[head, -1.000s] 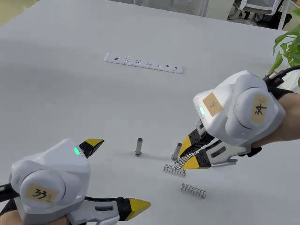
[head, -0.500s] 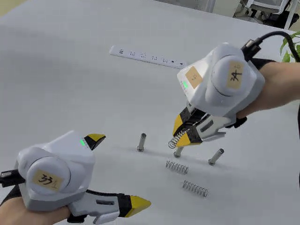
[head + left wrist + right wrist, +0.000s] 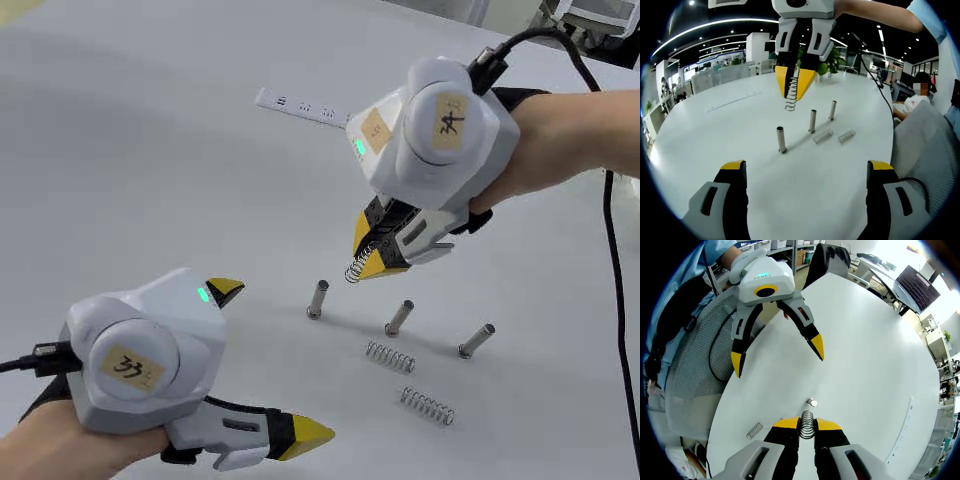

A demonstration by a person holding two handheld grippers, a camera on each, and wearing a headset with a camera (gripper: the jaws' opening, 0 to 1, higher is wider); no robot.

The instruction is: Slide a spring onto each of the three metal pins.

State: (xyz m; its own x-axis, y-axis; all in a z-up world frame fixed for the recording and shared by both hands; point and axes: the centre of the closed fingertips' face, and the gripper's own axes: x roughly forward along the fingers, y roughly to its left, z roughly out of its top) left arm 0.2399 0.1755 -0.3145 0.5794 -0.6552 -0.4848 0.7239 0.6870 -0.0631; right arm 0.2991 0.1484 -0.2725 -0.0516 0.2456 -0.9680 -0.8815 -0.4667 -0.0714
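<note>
Your right tongs point(image 3: 372, 255) are pinched tight on a spring point(image 3: 354, 268), held clear above the counter point(image 3: 150, 150). Three upright metal pins point(image 3: 399, 317) stand below the tips, with the end pin point(image 3: 317, 298) nearest them. Two loose springs point(image 3: 390, 356) lie beside the pins, ahead of your left tongs point(image 3: 265, 362), which gape wide and hold nothing.

On the table point(image 3: 150, 180), three pins point(image 3: 399, 317) stood in a row, two springs point(image 3: 390, 356) lay just before them, a power strip point(image 3: 300, 108) well behind, while the right gripper point(image 3: 366, 262), pinching a third spring point(image 3: 354, 269), hung above the row's left end, and the left gripper point(image 3: 268, 362) at the near left.
</note>
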